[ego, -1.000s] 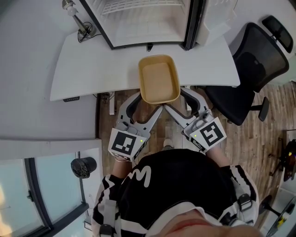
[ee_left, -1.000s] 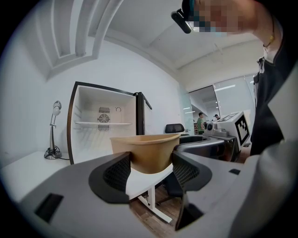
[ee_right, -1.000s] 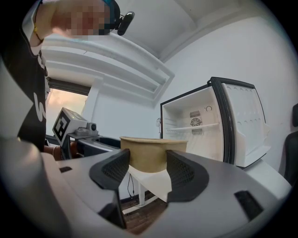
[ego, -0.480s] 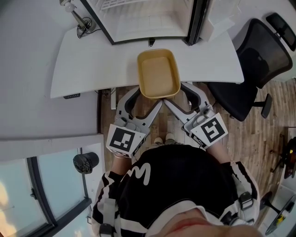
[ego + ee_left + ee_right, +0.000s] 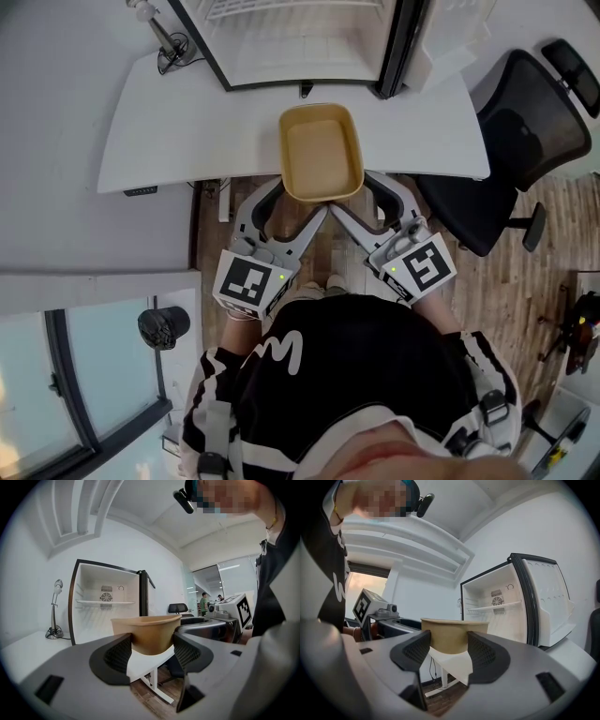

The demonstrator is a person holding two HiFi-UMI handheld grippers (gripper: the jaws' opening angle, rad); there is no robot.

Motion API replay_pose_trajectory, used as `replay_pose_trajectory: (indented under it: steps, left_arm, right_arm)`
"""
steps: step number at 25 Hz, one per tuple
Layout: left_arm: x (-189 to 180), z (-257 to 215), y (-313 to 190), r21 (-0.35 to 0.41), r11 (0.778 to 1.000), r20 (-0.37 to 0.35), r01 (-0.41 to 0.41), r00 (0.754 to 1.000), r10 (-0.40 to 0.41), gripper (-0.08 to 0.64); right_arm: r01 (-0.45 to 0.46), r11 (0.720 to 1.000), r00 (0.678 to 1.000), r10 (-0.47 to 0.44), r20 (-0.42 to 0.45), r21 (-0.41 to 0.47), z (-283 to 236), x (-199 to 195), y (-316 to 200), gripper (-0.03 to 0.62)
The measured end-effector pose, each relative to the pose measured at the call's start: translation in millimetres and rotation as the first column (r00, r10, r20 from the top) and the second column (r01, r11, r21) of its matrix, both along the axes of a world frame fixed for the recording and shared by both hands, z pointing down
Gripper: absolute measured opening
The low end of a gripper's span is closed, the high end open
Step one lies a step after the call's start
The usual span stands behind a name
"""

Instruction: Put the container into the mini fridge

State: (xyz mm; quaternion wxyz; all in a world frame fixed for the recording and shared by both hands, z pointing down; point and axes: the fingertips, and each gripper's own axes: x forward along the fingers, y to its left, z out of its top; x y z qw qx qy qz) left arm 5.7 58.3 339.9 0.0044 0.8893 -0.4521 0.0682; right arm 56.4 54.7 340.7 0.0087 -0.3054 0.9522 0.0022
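Observation:
A tan, empty, open-topped container [image 5: 322,155] hangs over the near edge of the white desk [image 5: 187,131], held at its near end from both sides. My left gripper [image 5: 289,208] is shut on its near left corner, and my right gripper [image 5: 367,204] is shut on its near right corner. In the left gripper view the container [image 5: 147,632] sits between the black pads [image 5: 118,654] of the left gripper [image 5: 152,651]. The right gripper view shows the container [image 5: 452,634] the same way in the right gripper [image 5: 449,651]. The mini fridge [image 5: 300,37] stands open just beyond, its white inside [image 5: 105,613] empty.
The fridge door [image 5: 398,47] is swung open to the right. A desk lamp [image 5: 159,37] stands at the desk's far left. A black office chair [image 5: 525,122] is at the right, over wooden floor. A glass partition [image 5: 84,375] lies at my left.
Both grippers have carried the container slightly forward toward the fridge. The grip on it is the same.

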Motion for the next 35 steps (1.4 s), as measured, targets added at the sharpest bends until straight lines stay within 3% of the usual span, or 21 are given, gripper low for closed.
replay_pose_trajectory:
  steps: [7, 15, 18, 35]
  left_arm:
    - [4, 4, 0, 0.032, 0.999, -0.001, 0.008, 1.000, -0.008, 0.285]
    - [1, 10, -10, -0.001, 1.000, -0.002, 0.012, 1.000, -0.012, 0.285]
    - [-1, 9, -21, 0.022, 1.000, 0.000, 0.001, 1.000, -0.001, 0.285]
    - [-33, 23, -112, -0.029, 0.999, -0.001, -0.035, 0.999, 0.035, 0.285]
  right_arm:
    - [0.031, 1.000, 0.999, -0.030, 0.014, -0.007, 4, 2, -1, 0.261]
    - [0.032, 0.999, 0.999, -0.032, 0.002, -0.018, 8, 0, -12, 0.261]
    - [0.026, 0.999, 1.000, -0.026, 0.007, -0.019, 8, -3, -22, 0.261]
    - [-0.017, 0.998, 1.000, 0.016, -0.003, -0.057, 21, -33, -112, 0.261]
